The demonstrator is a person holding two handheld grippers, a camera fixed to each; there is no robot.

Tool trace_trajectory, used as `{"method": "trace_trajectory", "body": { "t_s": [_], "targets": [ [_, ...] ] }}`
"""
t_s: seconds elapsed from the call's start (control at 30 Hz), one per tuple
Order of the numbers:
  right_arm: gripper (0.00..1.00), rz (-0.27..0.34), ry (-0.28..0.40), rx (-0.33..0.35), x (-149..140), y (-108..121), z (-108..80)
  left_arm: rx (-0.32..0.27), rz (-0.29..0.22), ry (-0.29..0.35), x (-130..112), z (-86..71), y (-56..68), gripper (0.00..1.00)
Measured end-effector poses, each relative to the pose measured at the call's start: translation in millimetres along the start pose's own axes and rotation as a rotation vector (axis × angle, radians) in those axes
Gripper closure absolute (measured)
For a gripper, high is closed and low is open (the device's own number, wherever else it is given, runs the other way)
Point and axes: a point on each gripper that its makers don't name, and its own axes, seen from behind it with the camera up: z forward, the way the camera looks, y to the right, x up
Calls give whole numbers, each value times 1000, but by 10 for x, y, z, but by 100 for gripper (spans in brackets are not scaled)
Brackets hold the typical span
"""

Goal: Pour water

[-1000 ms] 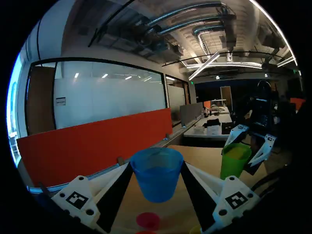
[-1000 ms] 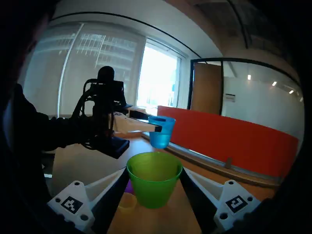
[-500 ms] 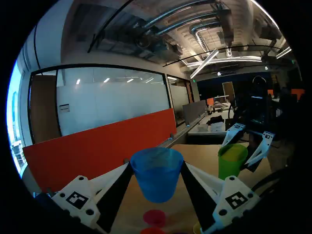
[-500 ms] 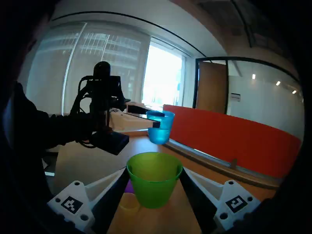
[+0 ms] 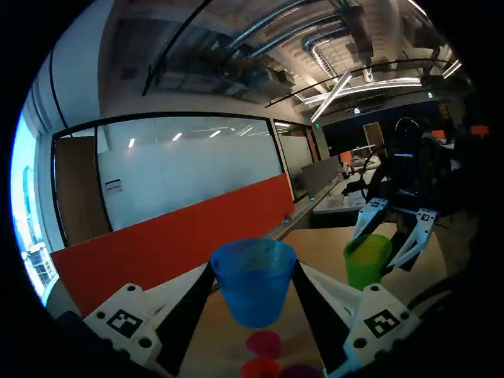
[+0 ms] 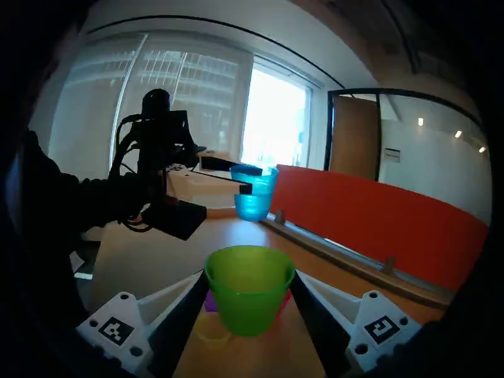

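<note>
Since both cups are held up in the air and well apart, a spill onto the light wooden tabletop (image 5: 315,242) could be caused by tipping before the rims are lined up.

At lower centre of its own view, the left gripper (image 5: 253,277) is clamped on the translucent blue plastic cup (image 5: 253,299), which looks part full of water. The right gripper (image 6: 250,280) is clamped on the empty-looking green plastic cup (image 6: 250,302).

Counted: one tabletop, two grippers, two big cups, and three small coloured cups (image 5: 263,343) at the bottom edge of the left gripper view.

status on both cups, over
Left gripper shut on blue cup, upright, water inside. Right gripper shut on green cup, upright. Cups apart, no pour yet. Small cups on table.
</note>
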Motion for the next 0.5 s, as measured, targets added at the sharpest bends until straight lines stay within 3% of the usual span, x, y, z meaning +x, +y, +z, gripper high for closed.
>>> {"method": "trace_trajectory", "body": {
  "t_s": [0.5],
  "targets": [
    [8, -10, -13, 60, -53, -100, 186, 43, 65, 8, 95, -249, 2, 14]
  ]
}}
